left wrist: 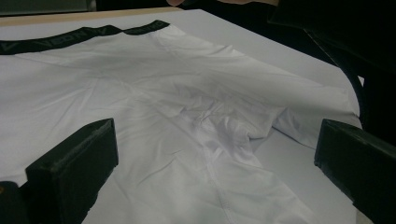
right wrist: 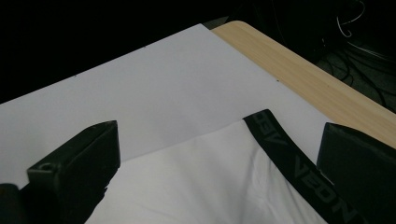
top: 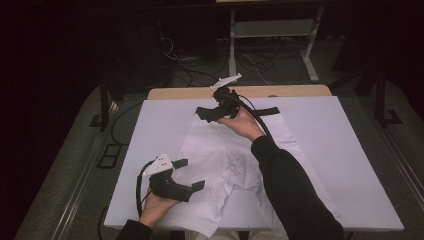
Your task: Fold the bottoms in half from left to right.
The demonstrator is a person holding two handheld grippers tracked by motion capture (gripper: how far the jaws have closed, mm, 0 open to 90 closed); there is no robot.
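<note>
Where the wooden table (top: 300, 90) ends, dark floor (top: 280, 65) with cables (top: 252, 62).

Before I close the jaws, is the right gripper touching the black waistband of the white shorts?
Apart. In the right gripper view, the waistband lies between the open jaws of the right gripper, untouched.

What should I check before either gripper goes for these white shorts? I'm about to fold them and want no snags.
1. Left gripper open: ok, jaws wide apart.
2. Right gripper open: ok.
3. Black waistband reachable: ok, it lies between the right jaws' line of sight.
4. White shorts lying flat: not ok, creased at the crotch.
5. Shorts fully on the white board: not ok, the near hem overhangs.
</note>
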